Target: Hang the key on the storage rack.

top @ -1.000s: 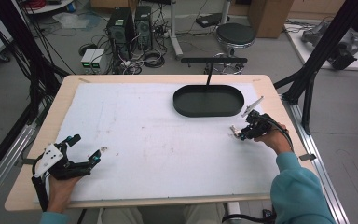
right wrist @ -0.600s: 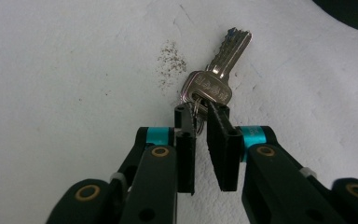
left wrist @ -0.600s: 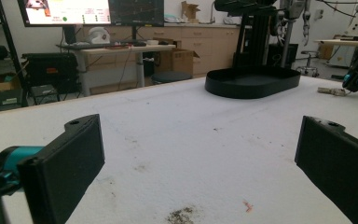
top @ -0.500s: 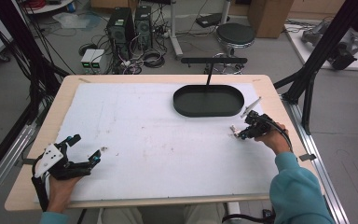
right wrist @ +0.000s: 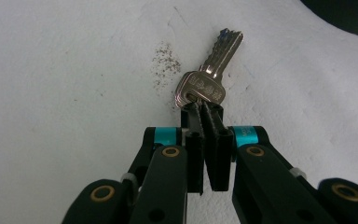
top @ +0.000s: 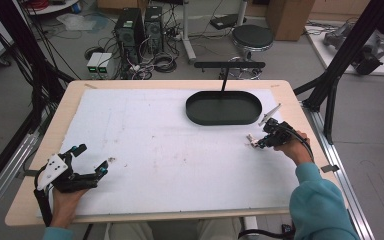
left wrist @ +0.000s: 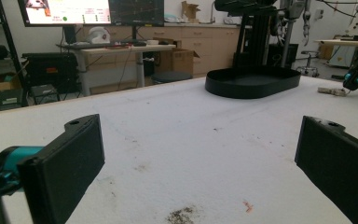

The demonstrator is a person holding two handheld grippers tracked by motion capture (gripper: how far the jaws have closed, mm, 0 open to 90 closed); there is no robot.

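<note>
White sheeting covers the wooden desk, and on its far side sits a black oval tray, the biggest thing on the surface. The tray lies just beyond the right gripper and a little toward the middle of the desk; the left gripper rests at the near left corner, well apart from both, so the right hand is plainly the nearer one for whatever comes next.

In the left gripper view the two black fingers stand wide with nothing but stained white surface between them, and the tray is seen far off toward the upper right.

The right gripper has just been closing, and its jaws are now drawn narrow, pinching the lower edge of the bow of a small silver key. The key lies on the white sheet, its long axis running straight on from the fingers, blade pointing away from the hand and slightly to the right in the right gripper view, toward the dark corner of the tray. In the high view the key is a pale speck at the gripper's tip, just short of the tray's near rim.

My reading is that the grip is only on the key's head, so the blade will hang free if lifted; the carry to the tray is short and lies roughly along the key's own line.
</note>
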